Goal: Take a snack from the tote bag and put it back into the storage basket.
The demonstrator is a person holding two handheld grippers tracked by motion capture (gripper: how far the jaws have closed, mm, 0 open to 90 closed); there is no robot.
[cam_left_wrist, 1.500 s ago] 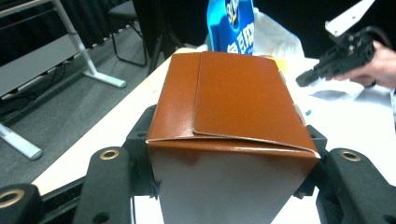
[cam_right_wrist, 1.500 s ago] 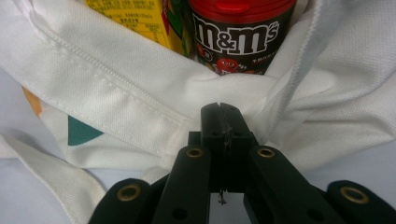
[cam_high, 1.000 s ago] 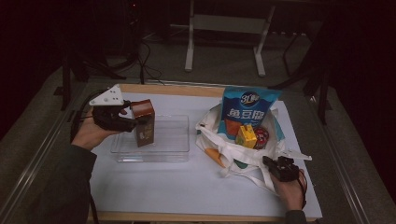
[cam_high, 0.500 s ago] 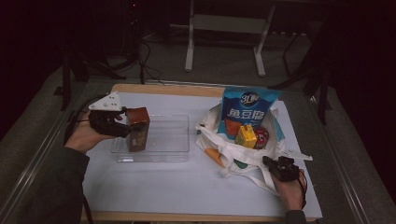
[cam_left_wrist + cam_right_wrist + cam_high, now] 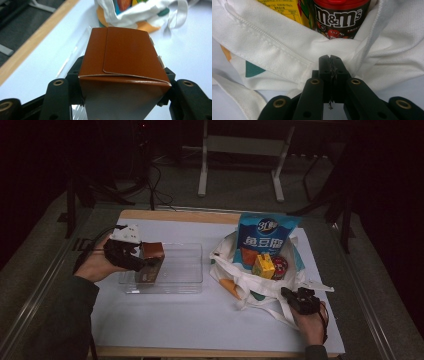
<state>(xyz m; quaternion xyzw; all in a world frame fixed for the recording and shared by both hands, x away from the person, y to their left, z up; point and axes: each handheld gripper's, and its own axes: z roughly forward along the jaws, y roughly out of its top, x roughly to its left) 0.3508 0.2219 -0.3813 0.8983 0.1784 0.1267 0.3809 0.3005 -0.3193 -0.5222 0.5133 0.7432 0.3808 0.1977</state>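
Note:
My left gripper (image 5: 146, 264) is shut on a brown carton (image 5: 151, 251), holding it tilted over the left end of a clear plastic tray (image 5: 186, 270). In the left gripper view the carton (image 5: 125, 57) sits between both fingers (image 5: 58, 92). A white cloth bag (image 5: 260, 292) lies at the right, holding a blue snack packet (image 5: 262, 237), a yellow carton (image 5: 263, 266) and a red-lidded M&M's tub (image 5: 280, 266). My right gripper (image 5: 289, 295) is shut on the bag's near edge. Bunched white cloth (image 5: 294, 50) meets the closed tips of that gripper (image 5: 329, 62), below the M&M's tub (image 5: 338, 17).
A white sheet (image 5: 190, 320) covers the wooden table (image 5: 175, 215). A metal frame rail (image 5: 45, 280) runs along the left side. Stand legs (image 5: 202, 165) and cables lie on the dark floor beyond the table.
My left gripper has carried the brown carton a little leftward and lower, toward the tray's left end. The right gripper and the bag have stayed still.

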